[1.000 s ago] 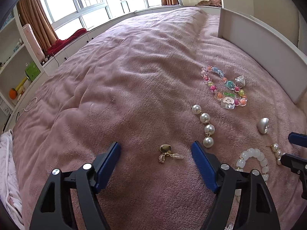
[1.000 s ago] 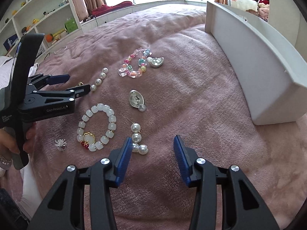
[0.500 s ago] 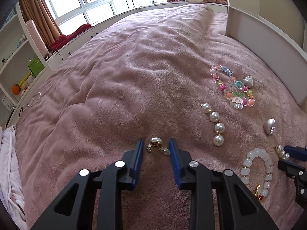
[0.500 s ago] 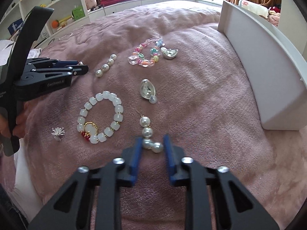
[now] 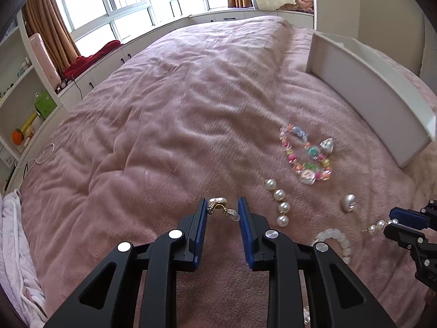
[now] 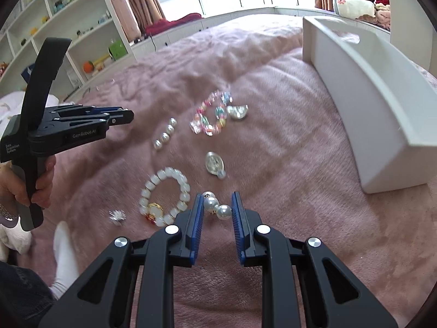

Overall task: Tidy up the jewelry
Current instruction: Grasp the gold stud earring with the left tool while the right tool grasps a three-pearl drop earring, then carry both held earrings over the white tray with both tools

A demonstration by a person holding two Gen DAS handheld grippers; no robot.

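Wide bare pink blanket lies left of the jewelry. The left gripper, angled downward, pinches a gold clip earring above the blanket. A pearl strand, a colourful bead bracelet and a white bead bracelet lie between the grippers. The right gripper pinches a pearl drop earring. The white tray bounds the right side.
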